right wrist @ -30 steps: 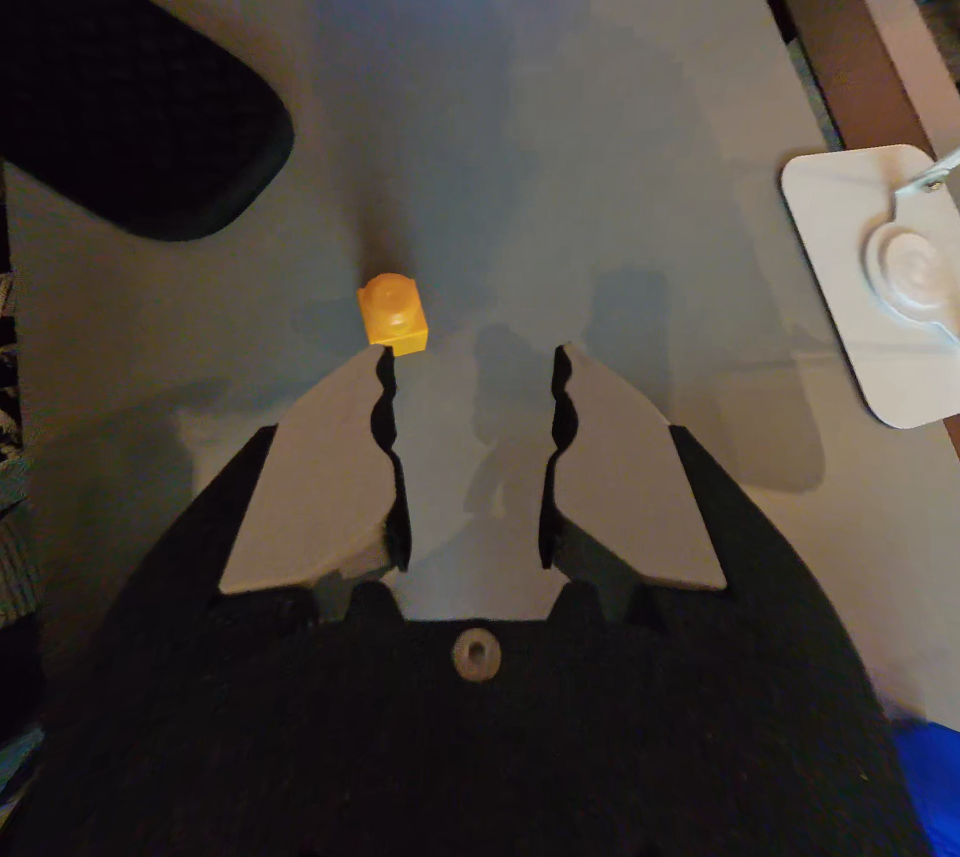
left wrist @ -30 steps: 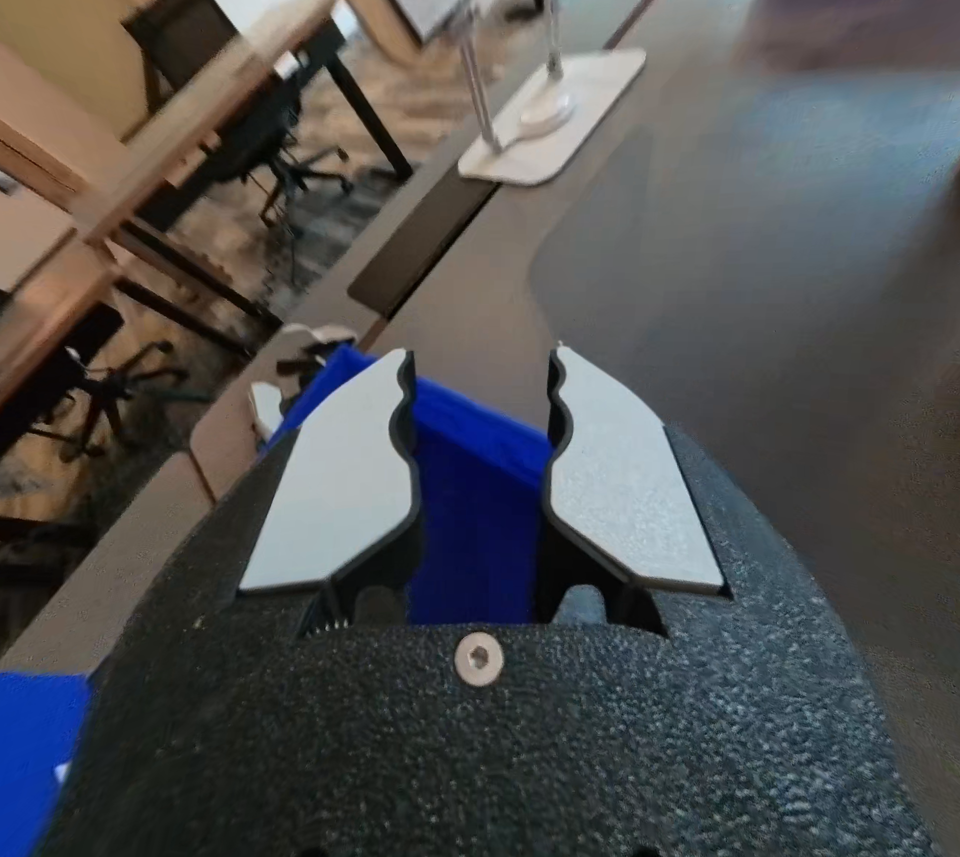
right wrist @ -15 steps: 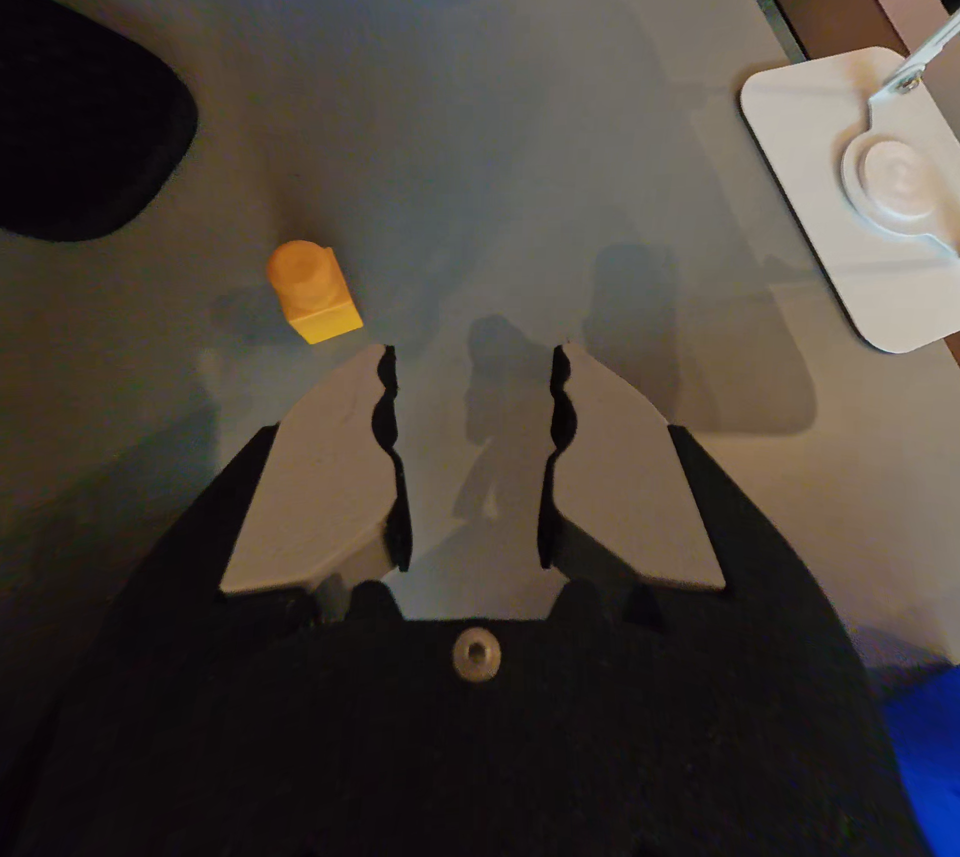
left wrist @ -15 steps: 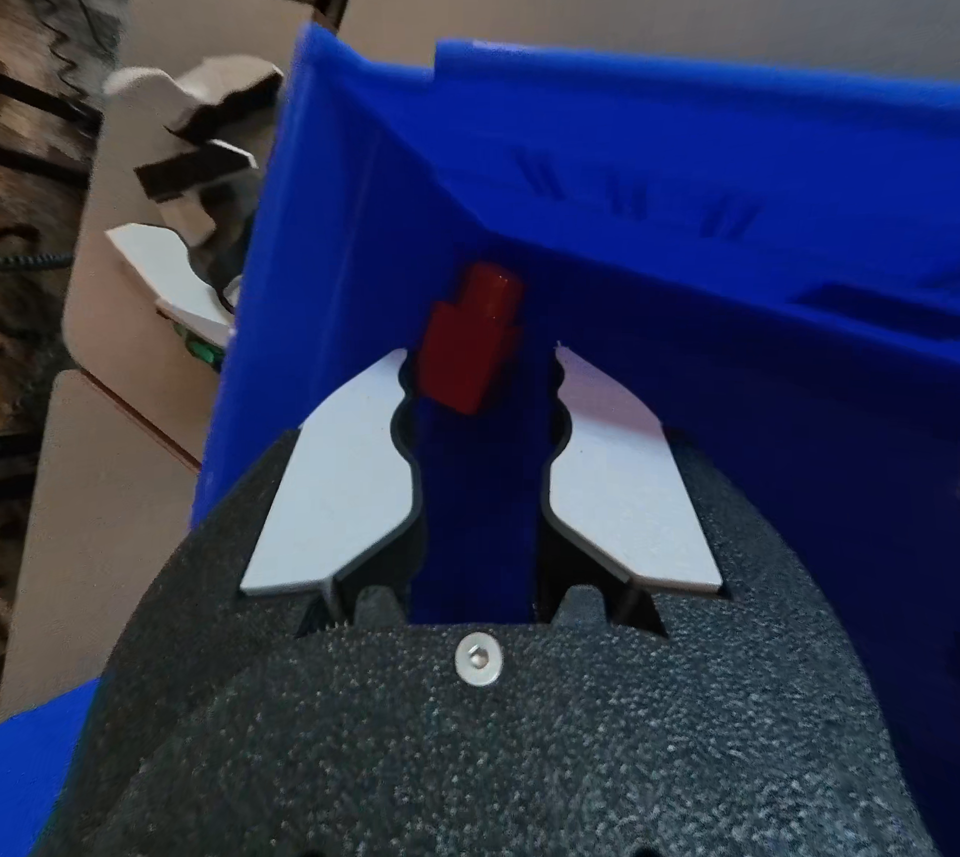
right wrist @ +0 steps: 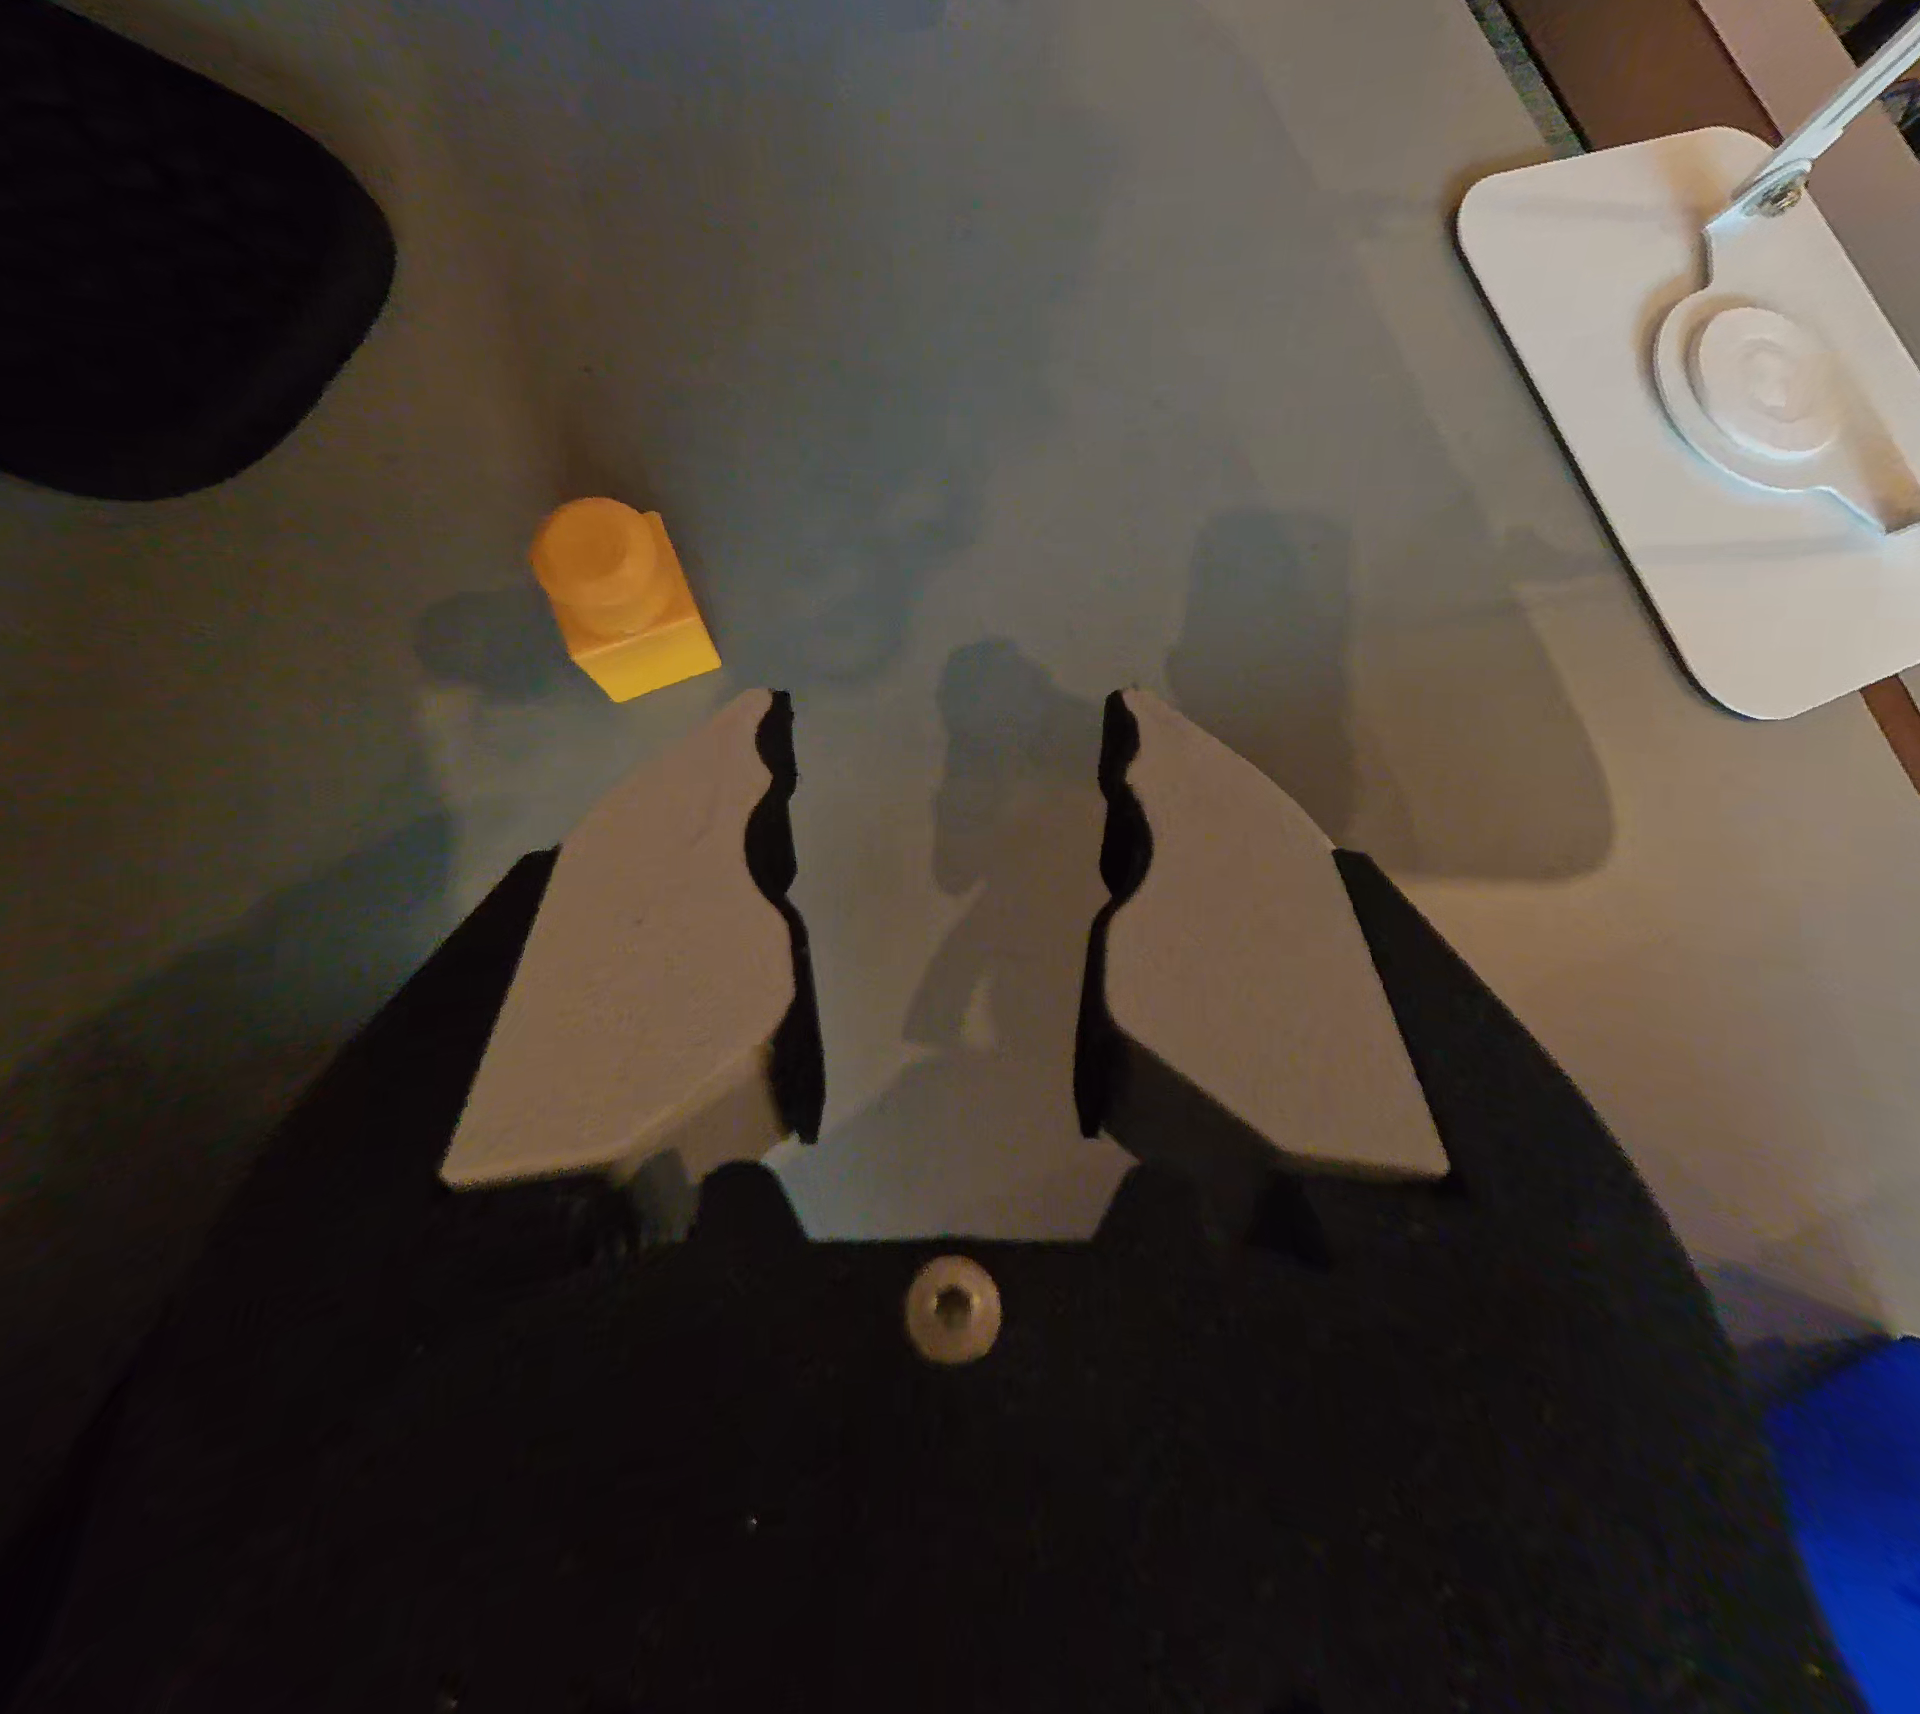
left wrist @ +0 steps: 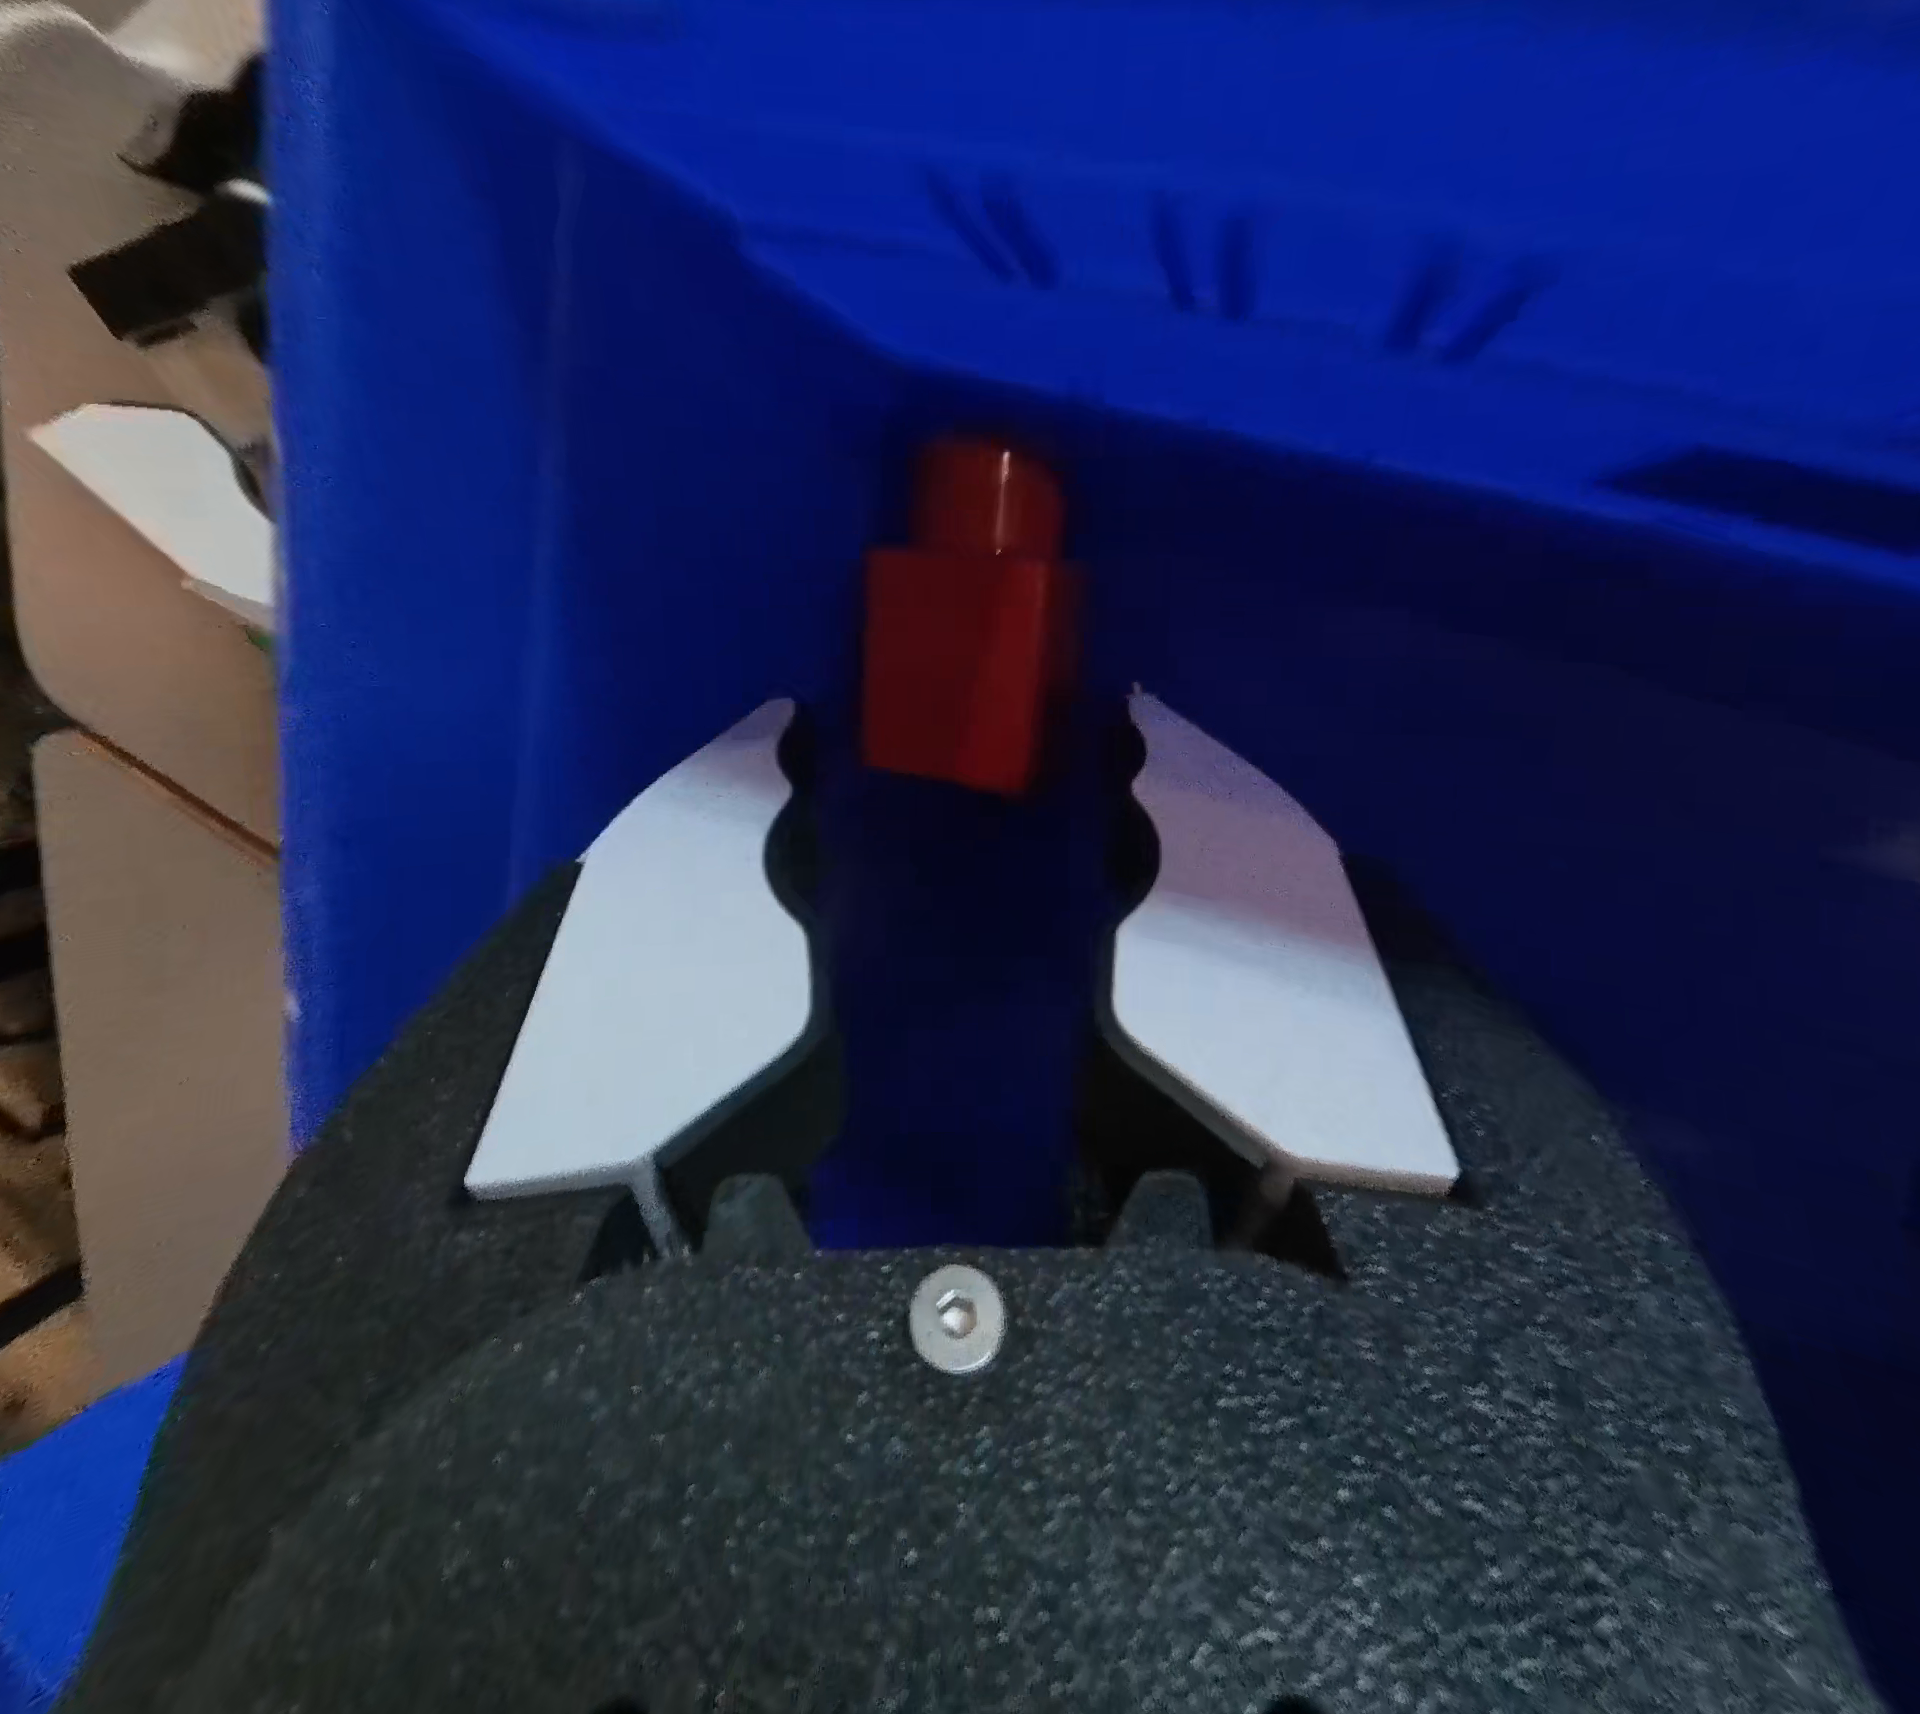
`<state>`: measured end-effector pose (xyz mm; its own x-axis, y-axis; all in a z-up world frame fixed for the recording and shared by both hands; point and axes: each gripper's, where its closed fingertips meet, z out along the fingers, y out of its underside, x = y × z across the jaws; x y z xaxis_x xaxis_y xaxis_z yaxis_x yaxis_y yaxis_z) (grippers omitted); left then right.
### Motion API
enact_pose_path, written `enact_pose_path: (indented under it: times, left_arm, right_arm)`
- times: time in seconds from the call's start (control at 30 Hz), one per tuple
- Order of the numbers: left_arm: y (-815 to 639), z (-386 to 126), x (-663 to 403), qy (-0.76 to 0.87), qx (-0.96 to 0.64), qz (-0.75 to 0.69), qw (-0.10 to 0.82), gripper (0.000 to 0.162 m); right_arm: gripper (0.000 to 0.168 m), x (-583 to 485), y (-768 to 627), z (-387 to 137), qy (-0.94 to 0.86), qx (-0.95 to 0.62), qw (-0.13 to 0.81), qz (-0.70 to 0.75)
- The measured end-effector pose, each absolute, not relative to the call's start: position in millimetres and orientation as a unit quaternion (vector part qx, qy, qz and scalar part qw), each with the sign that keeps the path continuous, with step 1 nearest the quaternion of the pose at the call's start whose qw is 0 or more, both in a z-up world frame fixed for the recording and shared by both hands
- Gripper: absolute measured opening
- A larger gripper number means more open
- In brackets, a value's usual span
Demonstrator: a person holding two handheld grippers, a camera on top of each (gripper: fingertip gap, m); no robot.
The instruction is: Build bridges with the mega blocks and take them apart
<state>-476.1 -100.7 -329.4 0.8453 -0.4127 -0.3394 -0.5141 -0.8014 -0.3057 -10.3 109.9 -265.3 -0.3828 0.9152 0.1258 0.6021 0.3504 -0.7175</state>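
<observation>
In the left wrist view a small red one-stud block (left wrist: 966, 656) lies inside a blue bin (left wrist: 1351, 106), near its corner. My left gripper (left wrist: 964, 708) reaches into the bin and is open. The block's near end sits between my fingertips, with a dark gap on each side, so the pads do not press on it. In the right wrist view a small yellow one-stud block (right wrist: 623, 604) stands on the pale table (right wrist: 935, 210), just ahead and left of my left fingertip. My right gripper (right wrist: 945, 708) hovers over the table, open and empty.
A white stand base (right wrist: 1704, 417) with a metal rod sits at the table's right edge. A black rounded object (right wrist: 156, 262) lies at the far left. A corner of the blue bin (right wrist: 1860, 1508) shows at the lower right. My hands' fingertips stand some 50 centimetres from each other.
My left gripper swung from over the table down into the blue bin and closed in on the red block, its jaws opening slightly. My right gripper shifted a little; the yellow block stays on the table.
</observation>
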Motion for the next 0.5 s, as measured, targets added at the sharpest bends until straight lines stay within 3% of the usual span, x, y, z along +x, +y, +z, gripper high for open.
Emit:
enact_pose_path:
  times: [0.3, 0.5]
  left_arm:
    - [-99, -338, -471, 0.221, -0.945, 0.116, 0.21, 0.041]
    - [-110, -282, -463, 0.148, -0.919, 0.197, 0.309, 0.039]
  right_arm:
    - [0.056, -10, 108, -265, -0.779, -0.485, 0.266, 0.296]
    - [0.056, -11, 97, -262, -0.786, -0.468, 0.267, 0.303]
